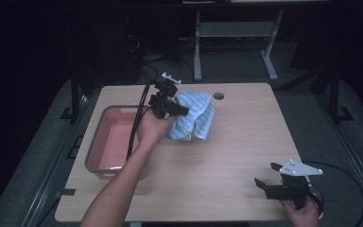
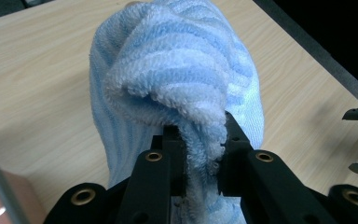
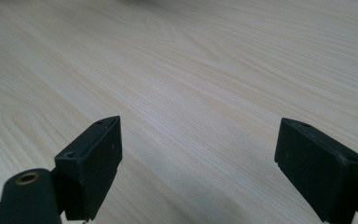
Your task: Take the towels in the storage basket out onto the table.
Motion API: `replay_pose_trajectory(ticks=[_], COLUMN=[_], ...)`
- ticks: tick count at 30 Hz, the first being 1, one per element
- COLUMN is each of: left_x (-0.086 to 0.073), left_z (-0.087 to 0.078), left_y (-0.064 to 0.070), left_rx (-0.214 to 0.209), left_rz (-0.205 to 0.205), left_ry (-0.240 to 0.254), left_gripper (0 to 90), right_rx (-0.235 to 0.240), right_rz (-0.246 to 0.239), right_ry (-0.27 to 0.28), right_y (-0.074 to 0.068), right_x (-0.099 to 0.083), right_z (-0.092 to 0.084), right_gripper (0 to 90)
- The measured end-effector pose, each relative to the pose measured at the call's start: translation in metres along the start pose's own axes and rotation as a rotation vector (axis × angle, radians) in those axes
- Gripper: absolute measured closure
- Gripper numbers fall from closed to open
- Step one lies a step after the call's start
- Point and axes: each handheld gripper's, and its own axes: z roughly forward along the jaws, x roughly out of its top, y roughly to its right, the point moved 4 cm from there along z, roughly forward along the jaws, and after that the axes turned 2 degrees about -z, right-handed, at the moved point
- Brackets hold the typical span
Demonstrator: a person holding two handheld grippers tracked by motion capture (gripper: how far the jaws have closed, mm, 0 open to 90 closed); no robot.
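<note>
A light blue striped towel (image 1: 194, 116) hangs bunched above the middle of the wooden table (image 1: 227, 156). My left gripper (image 1: 182, 110) is shut on a fold of it and holds it up off the wood. In the left gripper view the towel (image 2: 177, 70) bulges over the jaws, with a pinched fold between them at my left gripper (image 2: 201, 140). My right gripper (image 1: 265, 174) rests low at the table's front right corner, open and empty. In the right gripper view its jaws stand wide apart at my right gripper (image 3: 198, 161) over bare wood.
A pink tub (image 1: 105, 124) with a grey rim sits on the table's left side, beside the left forearm. A round cable hole (image 1: 219, 96) lies near the far edge. Metal desk legs (image 1: 197, 47) stand on the floor beyond the table.
</note>
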Motion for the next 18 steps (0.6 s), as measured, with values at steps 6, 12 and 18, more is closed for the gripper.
replay_pose_trajectory(ticks=[6,12,18], left_x=[0.001,0.002,0.001], left_z=[0.018,0.032,0.044], left_y=[0.004,0.006,0.009], left_rx=[-0.017,-0.031,-0.043], left_rz=[0.001,0.003,-0.001], left_ry=[-0.015,-0.026,-0.04], left_gripper=[76.6,76.5,76.5], right_rx=[-0.002,-0.003,-0.005], right_rz=[0.004,0.018,0.006], right_ry=[-0.001,-0.005,0.005], right_y=[0.001,0.003,0.005], right_x=[0.0,-0.002,-0.002], right_z=[0.0,-0.001,-0.002], right_gripper=[14.4,14.4,14.4])
